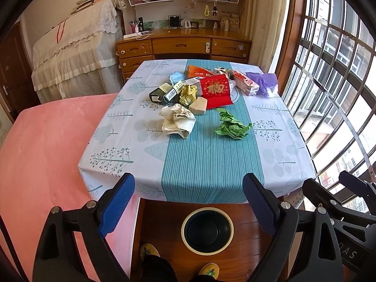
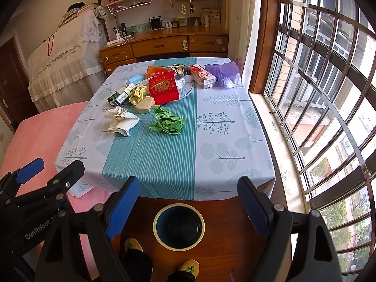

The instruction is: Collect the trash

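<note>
Trash lies on the table point(image 1: 199, 164) point(image 2: 164, 164): crumpled white paper point(image 1: 178, 120) point(image 2: 122, 121), crumpled green paper point(image 1: 231, 124) point(image 2: 168, 121), a red envelope point(image 1: 216, 91) point(image 2: 163, 89), yellow crumpled paper point(image 1: 188, 94) point(image 2: 138, 95), dark boxes point(image 1: 164, 92) point(image 2: 118, 97), a beige box point(image 1: 198, 105) point(image 2: 145, 105), a purple bag point(image 1: 264, 82) point(image 2: 223, 72). A dark bin point(image 1: 207, 229) point(image 2: 178, 226) stands on the floor below the near edge. My left gripper point(image 1: 189, 202) and right gripper point(image 2: 188, 204) are open and empty, held above the bin, short of the table.
A pink bed point(image 1: 47, 152) lies to the left. A barred window point(image 2: 317, 94) runs along the right. A wooden desk with shelves point(image 1: 183, 44) stands behind the table. The person's slippered feet point(image 2: 134, 245) are beside the bin.
</note>
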The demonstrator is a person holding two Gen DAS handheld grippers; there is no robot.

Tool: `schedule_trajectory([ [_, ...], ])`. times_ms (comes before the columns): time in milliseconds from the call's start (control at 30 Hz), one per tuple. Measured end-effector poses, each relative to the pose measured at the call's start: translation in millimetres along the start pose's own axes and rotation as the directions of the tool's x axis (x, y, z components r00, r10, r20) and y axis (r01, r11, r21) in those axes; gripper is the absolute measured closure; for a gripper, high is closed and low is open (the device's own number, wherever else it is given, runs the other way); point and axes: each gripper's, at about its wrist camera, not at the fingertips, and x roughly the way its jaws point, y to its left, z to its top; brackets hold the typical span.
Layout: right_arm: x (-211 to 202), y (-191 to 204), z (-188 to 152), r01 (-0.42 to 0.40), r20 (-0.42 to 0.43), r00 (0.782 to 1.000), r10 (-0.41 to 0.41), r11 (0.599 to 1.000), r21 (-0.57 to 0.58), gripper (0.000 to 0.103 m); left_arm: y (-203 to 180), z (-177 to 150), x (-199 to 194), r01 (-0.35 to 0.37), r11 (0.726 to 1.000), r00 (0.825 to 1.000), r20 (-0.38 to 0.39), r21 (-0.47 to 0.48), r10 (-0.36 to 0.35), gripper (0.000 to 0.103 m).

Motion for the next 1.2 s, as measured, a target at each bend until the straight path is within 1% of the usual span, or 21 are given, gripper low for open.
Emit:
schedule_trajectory([
  [633, 3.7, 2.3, 3.8, 0.0, 0.0, 1.0, 0.0, 1.0, -0.003, 0.017, 3.1, 2.0, 2.6, -0.001, 1.0, 1.0, 0.002, -0.003, 0.001, 0.012],
  [967, 5.3, 4.3, 8.3, -0.016, 0.004, 1.0, 0.016, 1.0, -0.02, 0.017, 10.3, 8.1, 9.0, -0.019, 1.0, 1.0, 0.008, -0.023, 0.019, 0.012],
  [1200, 3.5, 2.5, 8.4, -0.02, 0.008, 1.0, 0.02, 1.0, -0.02, 0.017, 5.8, 5.1, 2.3, -0.029, 0.999, 0.999, 0.018, -0.023, 0.03, 0.012],
])
